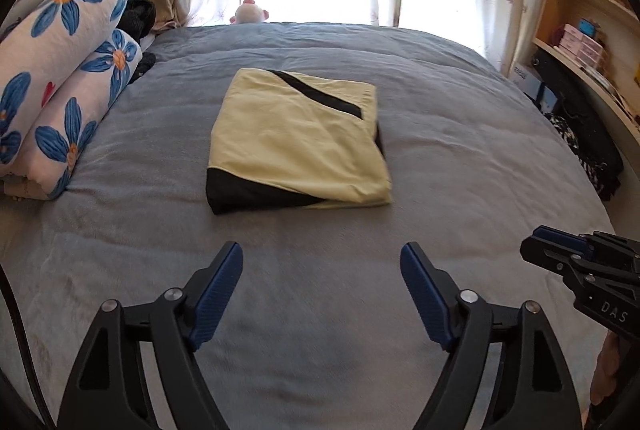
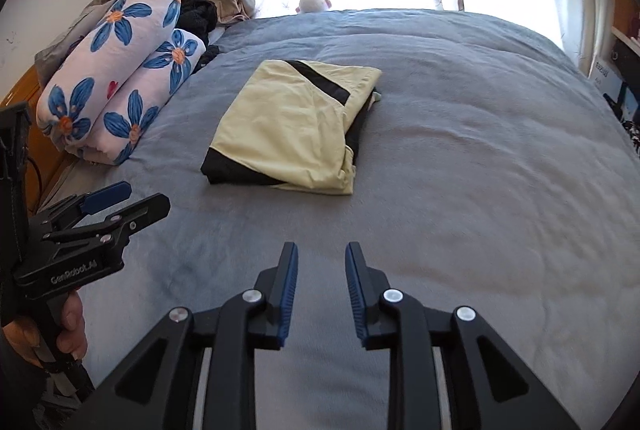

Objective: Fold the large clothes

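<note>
A pale yellow garment with black panels (image 1: 296,142) (image 2: 292,126) lies folded into a flat rectangle in the middle of the grey bed cover (image 1: 460,158) (image 2: 460,158). My left gripper (image 1: 322,254) hovers above the bed on the near side of the garment, jaws wide apart, nothing between them. My right gripper (image 2: 321,254) also hangs over the cover short of the garment, its blue pads a narrow gap apart and holding nothing. Each gripper shows at the edge of the other's view, the right gripper (image 1: 536,234) at the right and the left gripper (image 2: 128,196) at the left.
A rolled white quilt with blue flowers (image 1: 68,82) (image 2: 120,70) lies along the bed's left side, dark clothes (image 1: 140,10) behind it. A small plush toy (image 1: 250,12) sits at the far edge under bright curtained windows. Shelves (image 1: 580,30) and dark bags stand at the right.
</note>
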The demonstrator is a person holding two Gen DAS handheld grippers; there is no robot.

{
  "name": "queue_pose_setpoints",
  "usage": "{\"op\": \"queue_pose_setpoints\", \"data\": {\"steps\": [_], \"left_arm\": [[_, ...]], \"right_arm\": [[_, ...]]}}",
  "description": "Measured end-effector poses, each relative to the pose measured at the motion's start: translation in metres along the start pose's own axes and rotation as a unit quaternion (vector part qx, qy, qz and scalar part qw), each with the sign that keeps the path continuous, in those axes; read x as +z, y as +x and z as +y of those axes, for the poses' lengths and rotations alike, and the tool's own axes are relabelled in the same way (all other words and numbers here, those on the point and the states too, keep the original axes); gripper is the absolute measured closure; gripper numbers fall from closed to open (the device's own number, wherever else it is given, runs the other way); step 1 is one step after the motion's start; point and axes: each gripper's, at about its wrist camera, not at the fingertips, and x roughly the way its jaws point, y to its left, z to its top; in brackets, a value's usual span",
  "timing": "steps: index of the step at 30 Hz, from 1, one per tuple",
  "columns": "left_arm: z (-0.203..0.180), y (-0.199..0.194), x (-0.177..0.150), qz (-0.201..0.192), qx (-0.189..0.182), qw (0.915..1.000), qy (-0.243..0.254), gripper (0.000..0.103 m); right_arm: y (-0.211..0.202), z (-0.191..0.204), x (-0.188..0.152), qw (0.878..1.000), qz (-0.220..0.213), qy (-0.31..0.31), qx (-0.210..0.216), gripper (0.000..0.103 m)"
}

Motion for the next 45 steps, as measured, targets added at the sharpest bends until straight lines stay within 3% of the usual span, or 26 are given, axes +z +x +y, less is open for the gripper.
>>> {"op": "queue_pose_setpoints", "data": {"steps": [4, 8, 15, 19, 32, 45], "left_arm": [[-0.029, -0.033, -0.034, -0.004, 0.007, 0.9999, 0.012, 0.019], [-0.052, -0.054, -0.070, 0.008, 0.009, 0.9999, 0.009, 0.018], [-0.073, -0.076, -0.117, 0.028, 0.007, 0.9995, -0.015, 0.018], [-0.085, -0.088, -0.135, 0.023, 0.025, 0.9992, -0.021, 0.018], [-0.107, -0.112, -0.150, 0.001, 0.037, 0.9992, -0.015, 0.018], [-0.109, -0.112, -0.155, 0.005, 0.035, 0.9993, -0.009, 0.018]], "right_arm": [[-0.026, -0.008, -0.035, 1.000, 0.001, 0.016, -0.013, 0.077], [-0.048, -0.014, -0.079, 0.999, 0.001, 0.035, -0.014, 0.057], [-0.076, -0.015, -0.128, 0.998, -0.005, 0.054, -0.039, 0.055], [-0.090, -0.013, -0.148, 0.996, -0.018, 0.065, -0.055, 0.055], [-0.108, -0.016, -0.166, 0.994, -0.038, 0.081, -0.062, 0.054], [-0.109, -0.010, -0.170, 0.995, -0.037, 0.067, -0.056, 0.054]]}}
